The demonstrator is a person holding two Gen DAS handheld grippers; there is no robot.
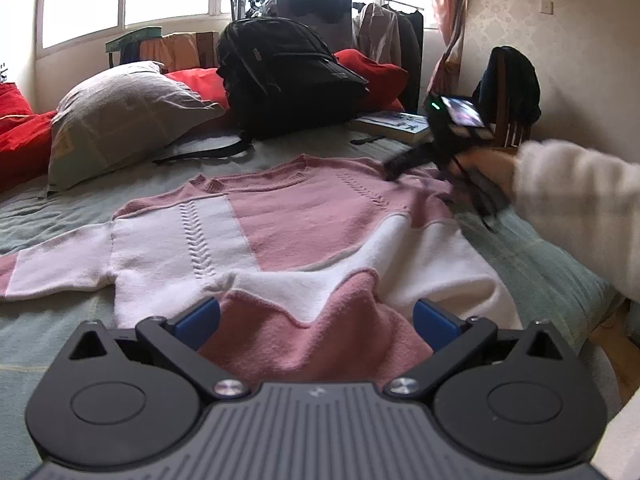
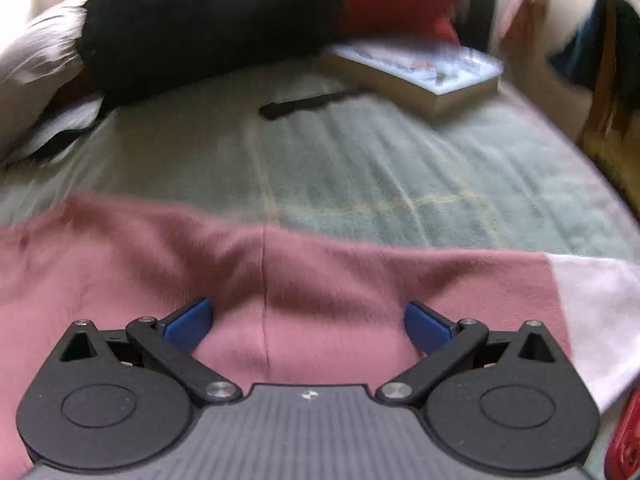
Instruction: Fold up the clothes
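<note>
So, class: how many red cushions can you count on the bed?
3: one red cushion at the far left, one between the grey pillow and black backpack, one right of the backpack. Others may be hidden.

sweater [image 1: 304, 224] pink-and-white blocks; bedsheet [image 1: 532, 256] pale green; backpack [image 1: 288, 76] black; cushions [image 1: 200, 80] red

We see a bed [image 1: 532, 256] under a pale green cover. On it: a pink and white sweater [image 1: 304, 216] spread flat, sleeve out to the left; beyond it a black backpack [image 1: 288, 76], a grey pillow [image 1: 120, 116], red cushions [image 1: 16, 128], a book [image 1: 394, 122].
</note>
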